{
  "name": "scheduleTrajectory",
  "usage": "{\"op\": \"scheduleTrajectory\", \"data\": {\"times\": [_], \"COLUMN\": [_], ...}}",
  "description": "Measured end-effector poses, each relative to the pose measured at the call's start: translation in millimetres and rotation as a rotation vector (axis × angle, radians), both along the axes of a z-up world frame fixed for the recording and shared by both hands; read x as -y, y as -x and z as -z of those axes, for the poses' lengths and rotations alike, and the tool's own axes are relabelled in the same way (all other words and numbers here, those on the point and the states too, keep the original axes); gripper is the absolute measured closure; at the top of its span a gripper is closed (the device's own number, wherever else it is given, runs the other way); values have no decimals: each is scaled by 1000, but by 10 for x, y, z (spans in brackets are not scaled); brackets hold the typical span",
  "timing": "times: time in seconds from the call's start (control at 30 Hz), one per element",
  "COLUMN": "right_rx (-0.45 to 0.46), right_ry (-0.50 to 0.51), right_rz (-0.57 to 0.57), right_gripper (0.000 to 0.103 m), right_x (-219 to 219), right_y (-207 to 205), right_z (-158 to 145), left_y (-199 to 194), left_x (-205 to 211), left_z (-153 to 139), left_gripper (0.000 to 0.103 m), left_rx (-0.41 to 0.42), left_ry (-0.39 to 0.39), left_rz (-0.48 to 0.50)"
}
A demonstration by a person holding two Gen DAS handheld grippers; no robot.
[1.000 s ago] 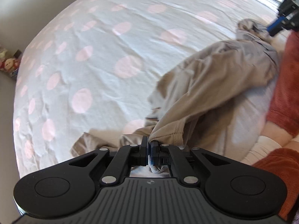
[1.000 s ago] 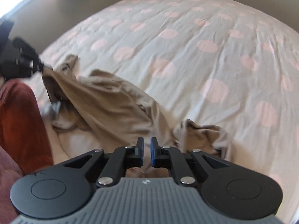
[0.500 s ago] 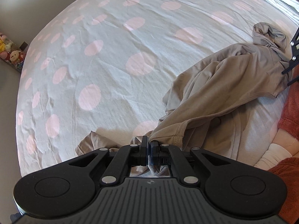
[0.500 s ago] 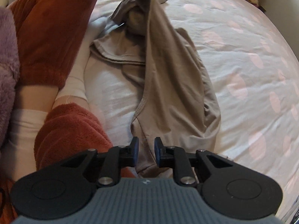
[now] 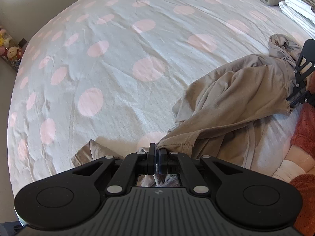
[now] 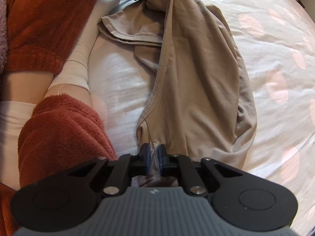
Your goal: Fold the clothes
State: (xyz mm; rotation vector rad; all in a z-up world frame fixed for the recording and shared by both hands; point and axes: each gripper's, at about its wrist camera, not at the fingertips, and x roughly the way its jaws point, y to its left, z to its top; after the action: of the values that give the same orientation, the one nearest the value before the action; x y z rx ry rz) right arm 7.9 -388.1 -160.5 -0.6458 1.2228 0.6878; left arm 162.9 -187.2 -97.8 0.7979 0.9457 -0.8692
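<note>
A beige garment [image 5: 236, 98] lies bunched in a long ridge on the polka-dot bed sheet [image 5: 98, 59]. My left gripper [image 5: 157, 153] is shut on a hemmed edge at its near end, lifting it slightly. In the right wrist view the same garment [image 6: 196, 68] stretches away from my right gripper [image 6: 154, 153], whose blue pads pinch a stitched hem corner. The left wrist view also catches the right gripper [image 5: 290, 103] at the far right, holding the garment's other end. A crumpled sleeve or hood [image 5: 283, 47] sits beyond it.
A person's legs in rust fleece [image 6: 49, 19] and white socks [image 6: 78, 59] rest on the bed beside the garment. Stacks of folded clothes [image 5: 295, 4] sit at the far right corner. Plush toys [image 5: 9, 49] stand off the bed's left side.
The right gripper swung round to the garment's hem beside the legs and closed its fingers on it. The left gripper kept its hold and rose a little.
</note>
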Motion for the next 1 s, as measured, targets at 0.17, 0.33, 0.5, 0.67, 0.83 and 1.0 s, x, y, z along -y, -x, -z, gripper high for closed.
{"op": "scheduleTrajectory", "data": {"times": [0.17,0.33,0.5,0.67,0.83,1.0], "right_rx": [83,224,377,429,371,295], "right_ry": [-20,-47,-54,-65,-124,-145], "right_rz": [43,132,249,398,470,454], "right_gripper": [100,101,101,101,101,101], "right_x": [75,197,332,508,660,663], "right_y": [140,296,320,11,-266,-403], "right_z": [-242,-635,-933,-867,-635,-359], "left_y": [44,121,126,131,80,-10], "left_x": [-51,-87,-29,30,94,155], "left_z": [-96,-262,-227,-192,-76,110], "left_gripper": [102,102,102,102,102,102], "left_rx": [5,35,64,92,98,73], "left_ry": [31,53,18,-18,-58,-84], "left_rz": [-6,-13,-25,-37,-43,-36]}}
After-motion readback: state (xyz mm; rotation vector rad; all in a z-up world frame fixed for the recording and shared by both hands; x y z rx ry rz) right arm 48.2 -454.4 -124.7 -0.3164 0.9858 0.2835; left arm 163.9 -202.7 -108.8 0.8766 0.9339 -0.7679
